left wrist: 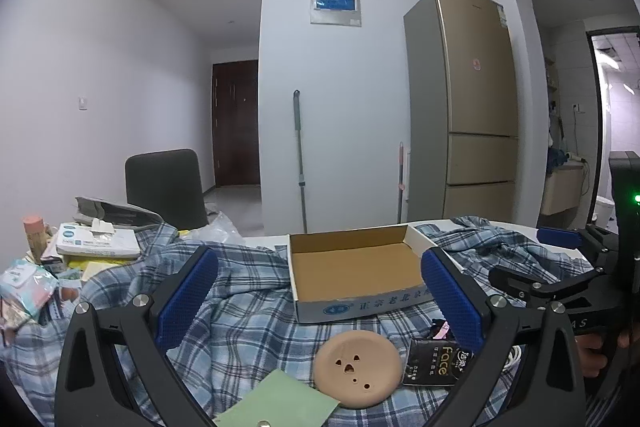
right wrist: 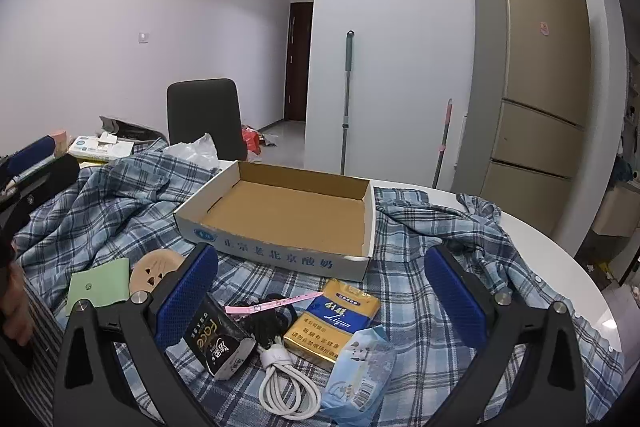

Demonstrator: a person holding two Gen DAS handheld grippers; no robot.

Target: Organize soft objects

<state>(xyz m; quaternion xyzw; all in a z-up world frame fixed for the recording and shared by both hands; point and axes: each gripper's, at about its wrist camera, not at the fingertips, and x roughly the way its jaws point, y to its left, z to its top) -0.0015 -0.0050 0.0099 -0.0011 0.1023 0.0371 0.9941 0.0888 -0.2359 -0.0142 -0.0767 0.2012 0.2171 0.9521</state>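
My right gripper (right wrist: 320, 291) wide open, holding nothing; left gripper (left wrist: 318, 291) same. Blue tissue pack (right wrist: 358, 371) lies on plaid shirt (right wrist: 420, 299) on desk, just ahead between right fingers, long side pointing away (right hand nearer). Empty box (right wrist: 288, 215) beyond
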